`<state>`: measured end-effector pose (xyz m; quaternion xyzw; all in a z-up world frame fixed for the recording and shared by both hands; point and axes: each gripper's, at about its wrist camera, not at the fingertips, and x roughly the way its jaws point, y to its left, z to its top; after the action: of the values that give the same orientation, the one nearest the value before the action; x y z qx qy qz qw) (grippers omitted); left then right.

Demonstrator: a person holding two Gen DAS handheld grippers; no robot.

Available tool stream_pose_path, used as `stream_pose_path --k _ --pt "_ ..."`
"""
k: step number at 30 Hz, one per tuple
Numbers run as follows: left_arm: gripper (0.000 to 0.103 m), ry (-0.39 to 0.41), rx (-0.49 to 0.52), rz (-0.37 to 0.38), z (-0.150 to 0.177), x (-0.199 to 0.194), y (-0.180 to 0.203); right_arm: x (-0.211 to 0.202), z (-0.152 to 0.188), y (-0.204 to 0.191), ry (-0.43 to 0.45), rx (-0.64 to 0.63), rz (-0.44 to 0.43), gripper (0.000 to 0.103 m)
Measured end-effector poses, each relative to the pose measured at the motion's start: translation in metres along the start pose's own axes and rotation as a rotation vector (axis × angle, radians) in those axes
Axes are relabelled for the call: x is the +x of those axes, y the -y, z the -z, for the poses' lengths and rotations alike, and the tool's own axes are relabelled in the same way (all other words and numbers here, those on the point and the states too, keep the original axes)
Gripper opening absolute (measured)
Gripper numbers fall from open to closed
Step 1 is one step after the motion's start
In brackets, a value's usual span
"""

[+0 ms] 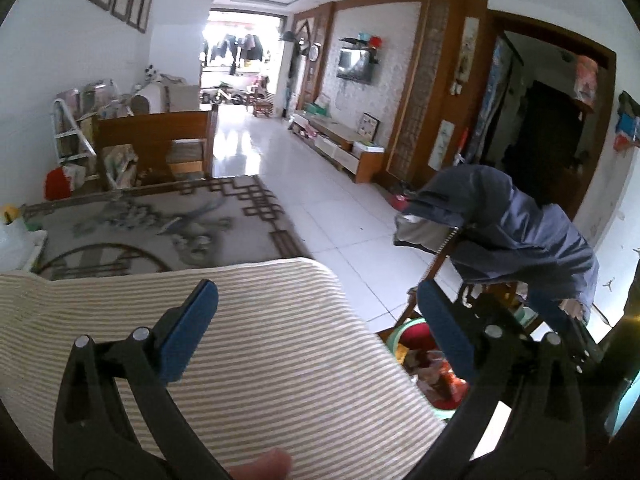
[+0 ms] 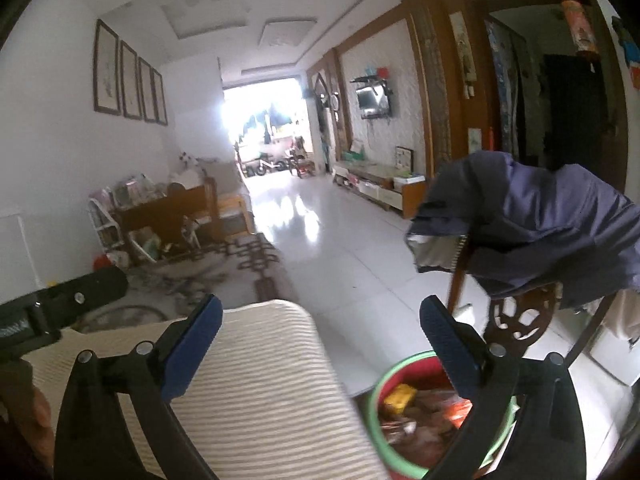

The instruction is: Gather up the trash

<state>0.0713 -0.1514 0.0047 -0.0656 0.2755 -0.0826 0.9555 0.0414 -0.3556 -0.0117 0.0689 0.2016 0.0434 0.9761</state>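
Ahead of me a long room runs over glossy white floor tiles (image 1: pixel 320 208) to a bright balcony doorway (image 1: pixel 240 48), its glare reflected on the floor. Four framed pictures (image 2: pixel 130 78) hang on the white left wall above a wooden bench (image 1: pixel 156 140). A patterned rug (image 1: pixel 160 220) lies below. Opposite, a wall-mounted television (image 1: pixel 354 65) sits above a low cabinet (image 1: pixel 340 146).
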Motion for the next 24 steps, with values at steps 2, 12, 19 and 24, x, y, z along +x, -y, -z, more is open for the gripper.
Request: stream_pose_path --k 2,12,19,24 --pt "0.098 0.010 0.003 -0.012 0.002 -0.007 -0.013 -0.001 0.003 -0.015 -0.001 -0.004 0.000 0.096" --pt "0.098 0.085 -0.002 -0.126 0.004 -0.049 -0.084 0.007 0.020 -0.086 -0.038 0.009 -0.031 0.096" --pt "0.098 0.131 -0.017 -0.158 0.006 -0.062 -0.106 0.002 0.028 -0.110 -0.050 -0.004 -0.016 0.096" --pt "0.098 0.114 -0.007 -0.154 0.007 -0.061 -0.112 -0.001 0.032 -0.114 -0.060 -0.001 0.014 0.096"
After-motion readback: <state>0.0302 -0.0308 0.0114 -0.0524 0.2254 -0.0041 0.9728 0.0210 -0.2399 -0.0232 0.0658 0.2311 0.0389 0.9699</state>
